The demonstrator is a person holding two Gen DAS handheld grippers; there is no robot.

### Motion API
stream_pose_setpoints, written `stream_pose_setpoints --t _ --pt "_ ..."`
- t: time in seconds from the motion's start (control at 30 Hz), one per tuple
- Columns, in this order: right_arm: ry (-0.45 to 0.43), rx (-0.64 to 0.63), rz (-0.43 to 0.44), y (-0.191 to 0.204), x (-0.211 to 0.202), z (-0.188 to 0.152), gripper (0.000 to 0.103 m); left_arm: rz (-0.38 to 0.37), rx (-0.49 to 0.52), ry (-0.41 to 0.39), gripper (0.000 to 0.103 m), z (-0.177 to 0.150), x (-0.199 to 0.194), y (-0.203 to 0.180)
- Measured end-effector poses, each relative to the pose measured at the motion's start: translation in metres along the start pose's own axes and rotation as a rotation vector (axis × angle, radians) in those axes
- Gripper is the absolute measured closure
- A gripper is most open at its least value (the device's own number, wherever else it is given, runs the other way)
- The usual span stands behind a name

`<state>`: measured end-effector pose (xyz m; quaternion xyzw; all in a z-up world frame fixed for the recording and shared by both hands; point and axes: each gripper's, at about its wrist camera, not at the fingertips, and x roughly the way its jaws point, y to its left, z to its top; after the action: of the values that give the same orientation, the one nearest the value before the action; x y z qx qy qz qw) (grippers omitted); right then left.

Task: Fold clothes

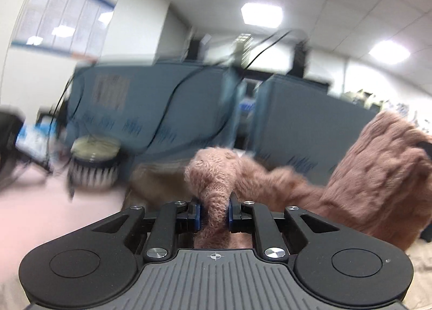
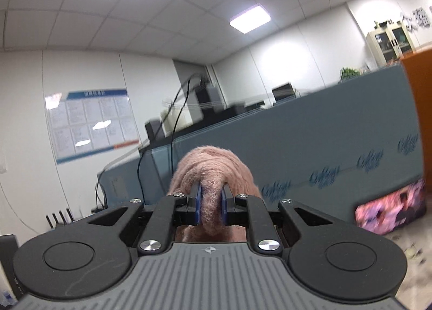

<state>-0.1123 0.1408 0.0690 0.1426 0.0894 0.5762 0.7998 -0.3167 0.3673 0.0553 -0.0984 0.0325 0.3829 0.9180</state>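
Pinching pink sweater [image 1: 216, 202]: left tool [image 1: 214, 214], right tool [image 2: 210, 208] | blue partition [image 2: 310, 142] behind | cables [image 2: 175, 121] dangling

Sweater [image 1: 372, 183] btwn both grippers' jaws, partition [image 1: 310, 121] behind.

The fuzzy sweater [image 1: 364, 175] is showing dusty pink knit. Each black claw, left [image 1: 214, 214] and right [image 2: 210, 208], is wearing blue pads [image 2: 198, 204]. The partition [image 2: 310, 148] is showing grey-blue with darker blue sketchy motifs. The tabletop [image 1: 54, 215] is looking pale pink.
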Motion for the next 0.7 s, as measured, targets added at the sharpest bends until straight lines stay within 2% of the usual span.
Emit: stream_pose_setpoints --t 0.17,0.3,0.43,0.53,0.6,0.7 --pt "-0.089 -0.019 -0.059 -0.036 -0.034 0.032 0.091 -0.116 0.015 -0.085 0.088 0.017 -0.012 -0.041" --pt "-0.094 -0.03 -0.171 -0.08 -0.073 0.041 0.091 -0.243 0.027 -0.014 0.088 0.001 -0.013 -0.069" --pt "-0.013 -0.048 -0.301 -0.127 -0.117 0.028 0.091 -0.372 0.039 0.075 0.088 -0.019 -0.012 -0.097" --pt "0.1 -0.035 -0.39 -0.165 -0.143 0.007 0.091 -0.448 0.067 0.205 0.087 -0.041 -0.006 -0.109" --pt "0.179 -0.009 -0.439 -0.186 -0.155 -0.009 0.091 -0.442 0.122 0.263 0.087 -0.056 -0.004 -0.115" --pt "0.262 0.021 -0.488 -0.208 -0.164 -0.027 0.091 -0.363 0.205 0.32 0.081 -0.071 0.0 -0.115"
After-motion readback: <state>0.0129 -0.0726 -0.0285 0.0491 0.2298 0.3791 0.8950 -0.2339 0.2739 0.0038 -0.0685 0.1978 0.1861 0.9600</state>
